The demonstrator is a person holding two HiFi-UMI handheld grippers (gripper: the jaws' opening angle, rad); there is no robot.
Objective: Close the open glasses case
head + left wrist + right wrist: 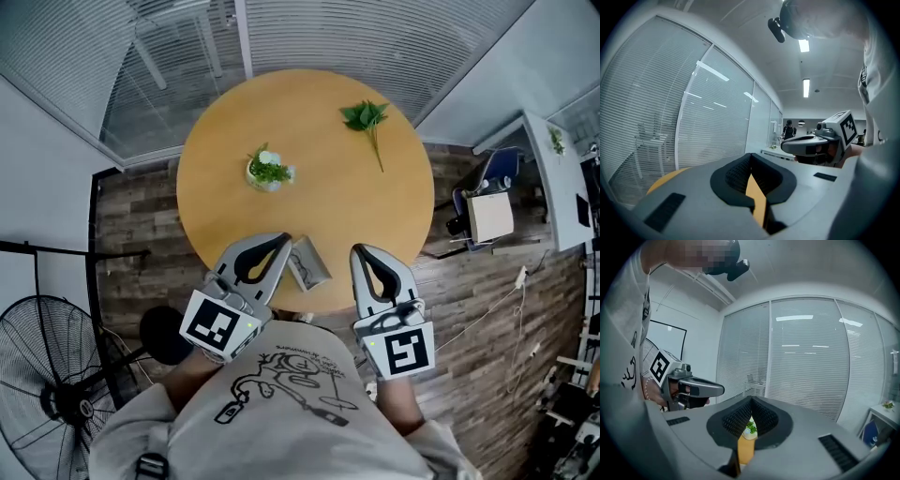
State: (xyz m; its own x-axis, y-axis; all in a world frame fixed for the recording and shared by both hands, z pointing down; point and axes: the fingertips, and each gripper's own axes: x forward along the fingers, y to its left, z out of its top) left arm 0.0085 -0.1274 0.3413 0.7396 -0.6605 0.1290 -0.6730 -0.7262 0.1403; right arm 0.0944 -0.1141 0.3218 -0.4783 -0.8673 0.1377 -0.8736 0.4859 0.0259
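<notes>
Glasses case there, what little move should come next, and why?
Probably lower the left tongs toward the glasses case: it lies open at the near edge of the table, right beside them; left and right tongs are shut, holding nothing.

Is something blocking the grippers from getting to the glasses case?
Nothing visible does. The glasses case lies at the table's near edge, between the left gripper and the right gripper. The small plant pot and the leafy sprig sit farther back, out of the way.

The round tan table (319, 216) is finished smooth and matt; the small grey glasses case (307, 263) is given a dull, hard sheen.
</notes>
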